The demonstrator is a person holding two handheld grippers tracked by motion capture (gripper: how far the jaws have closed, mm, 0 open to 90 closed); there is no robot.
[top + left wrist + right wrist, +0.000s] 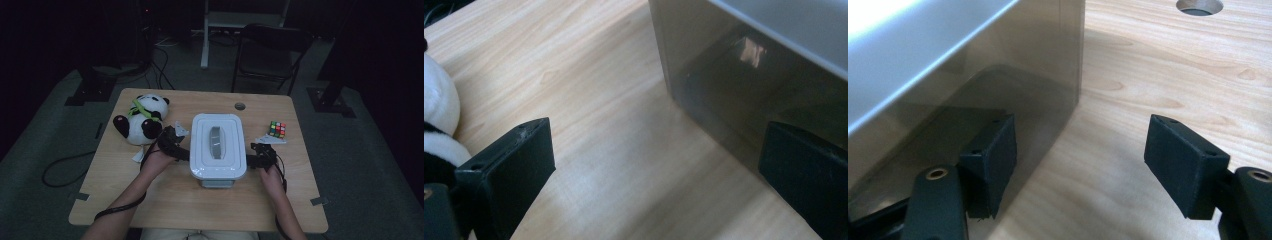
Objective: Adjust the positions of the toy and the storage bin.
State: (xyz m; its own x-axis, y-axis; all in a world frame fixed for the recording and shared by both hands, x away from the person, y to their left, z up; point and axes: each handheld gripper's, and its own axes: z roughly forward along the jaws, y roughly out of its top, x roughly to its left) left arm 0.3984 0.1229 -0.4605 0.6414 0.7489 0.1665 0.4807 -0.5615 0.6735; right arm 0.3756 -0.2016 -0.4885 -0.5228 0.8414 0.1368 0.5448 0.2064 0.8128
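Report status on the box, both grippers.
Left gripper and right gripper open, flanking the box. Lid on. Panda near left side.

Black square jaws, brass screws, black cables.

Box blocks centre, panda crowds left

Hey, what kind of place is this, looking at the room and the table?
Probably a lab or recording room, not a home. A lone wooden table stands on grey carpet in a dark room, with a folding chair and cables behind it. The panda, lidded box and puzzle cube look like test props.
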